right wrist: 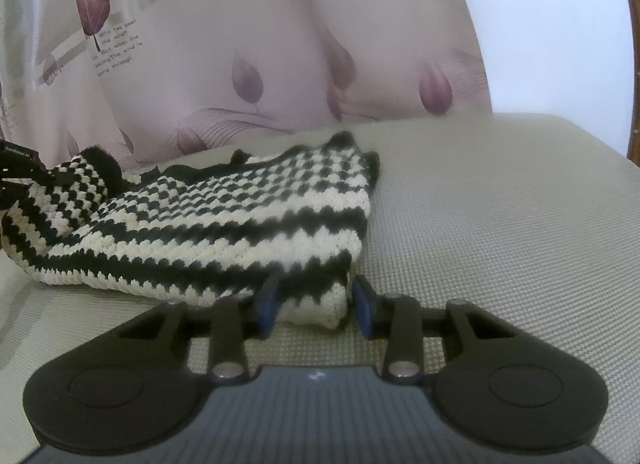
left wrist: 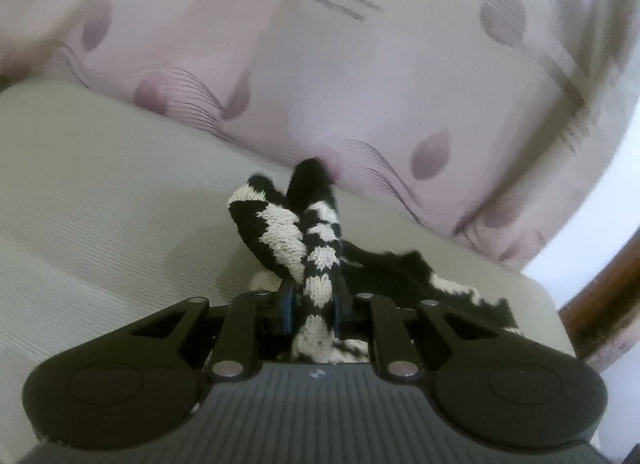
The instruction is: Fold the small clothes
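Note:
A black-and-cream knitted garment (right wrist: 224,204) lies on a beige textured cushion (right wrist: 500,224). Its near right corner sits between the blue pads of my right gripper (right wrist: 316,300). Those jaws stand apart and are easing open, and the right pad (right wrist: 365,304) is just clear of the knit. In the left wrist view, my left gripper (left wrist: 314,304) is shut on a narrow striped part of the garment (left wrist: 280,232) and holds it up off the cushion (left wrist: 100,184). The rest trails down to the right. The left gripper's body (right wrist: 16,164) shows at the far left of the right wrist view.
A pale pink curtain (left wrist: 320,64) with leaf prints hangs right behind the cushion. A dark wooden frame (left wrist: 608,296) runs past the cushion's right edge. Bare cushion stretches to the right of the garment.

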A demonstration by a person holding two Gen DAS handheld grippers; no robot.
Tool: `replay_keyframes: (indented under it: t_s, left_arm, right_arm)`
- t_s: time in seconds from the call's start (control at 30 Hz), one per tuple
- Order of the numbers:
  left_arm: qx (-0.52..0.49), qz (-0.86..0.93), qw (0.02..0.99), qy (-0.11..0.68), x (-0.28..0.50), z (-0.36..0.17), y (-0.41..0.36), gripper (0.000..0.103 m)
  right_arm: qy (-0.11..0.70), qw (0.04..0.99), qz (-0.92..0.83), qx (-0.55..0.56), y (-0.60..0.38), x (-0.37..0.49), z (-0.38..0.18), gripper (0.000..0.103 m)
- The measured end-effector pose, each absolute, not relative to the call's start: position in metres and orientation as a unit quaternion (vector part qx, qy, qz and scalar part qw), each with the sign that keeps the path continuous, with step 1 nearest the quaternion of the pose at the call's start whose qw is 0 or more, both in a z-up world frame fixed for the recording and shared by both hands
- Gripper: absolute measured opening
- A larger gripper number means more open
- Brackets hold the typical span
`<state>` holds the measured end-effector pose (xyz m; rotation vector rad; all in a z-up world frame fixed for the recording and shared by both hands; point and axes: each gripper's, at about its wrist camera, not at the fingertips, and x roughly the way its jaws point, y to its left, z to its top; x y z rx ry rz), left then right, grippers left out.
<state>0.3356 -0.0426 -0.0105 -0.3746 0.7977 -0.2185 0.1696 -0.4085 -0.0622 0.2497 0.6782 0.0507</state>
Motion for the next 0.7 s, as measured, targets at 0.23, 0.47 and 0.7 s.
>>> replay_keyframes:
  t_s: [0.23,0.47,0.7]
  left_arm:
    - [-0.163,-0.138,0.899,0.383,0.319,-0.028,-0.079,0.018]
    - [-0.206,-0.168,0.892,0.365,0.318,-0.043,-0.063,0.02]
    - [-0.246,-0.194,0.886,0.343,0.317,-0.054,-0.051,0.02]
  right_arm:
    - [0.322,0.937,0.025,0.131,-0.41,0.167,-0.06,0.039]
    - [0.256,0.937,0.07,0.229,-0.423,0.146,-0.038,0.041]
    - [0.254,0.865,0.259,0.346,-0.374,0.204,0.012,0.06]
